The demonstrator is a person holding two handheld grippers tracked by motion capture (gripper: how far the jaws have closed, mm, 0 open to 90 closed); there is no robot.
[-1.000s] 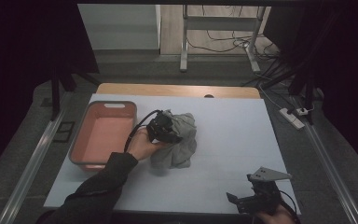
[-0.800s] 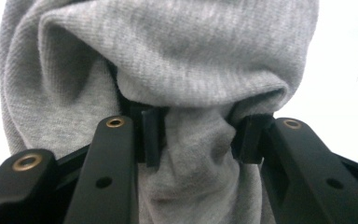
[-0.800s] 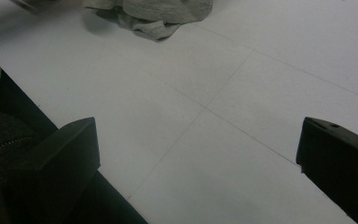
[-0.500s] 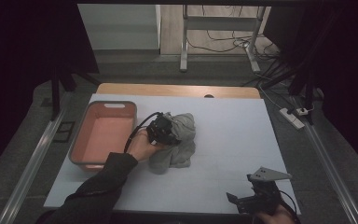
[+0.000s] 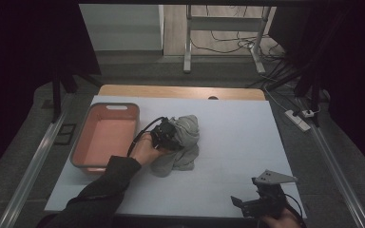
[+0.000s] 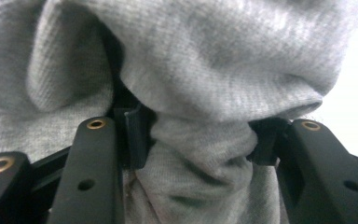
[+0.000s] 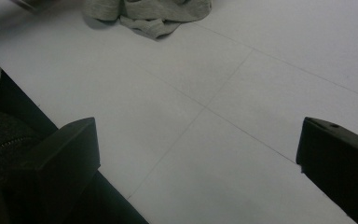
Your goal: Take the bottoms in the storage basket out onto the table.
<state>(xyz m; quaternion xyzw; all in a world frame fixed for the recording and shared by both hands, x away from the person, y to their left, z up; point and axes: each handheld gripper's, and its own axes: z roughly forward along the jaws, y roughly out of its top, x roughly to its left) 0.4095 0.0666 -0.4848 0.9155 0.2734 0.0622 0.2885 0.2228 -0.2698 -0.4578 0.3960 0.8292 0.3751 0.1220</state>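
In the left gripper view the left claw sits low in the frame with a twisted fold of the grey cloth between its two jaws. The jaws have just been opening, and the pads look to be slackening off the fold rather than pinching it hard; whether they still touch it on both sides is hard to say, since the knit bulges over the pad edges. I read this as a let-go under way, so the claw counts as released around the cloth, not clenched.

In the high view the left claw is at the centre of the frame, buried in the left flank of the cloth, which lies in a crumpled heap on the white bench. The pink tub stands just left of the heap, apart from it and bare inside.

The right claw hovers at the lower right of the high view, well apart from the cloth, jaws wide and holding nothing; its own view shows bare bench with the cloth at the top edge.

So the cloth is bunched but not in the tub: if the tub is the goal, the lift and drop are still to do.

The cloth's full shape and its underside are hidden in the folds.
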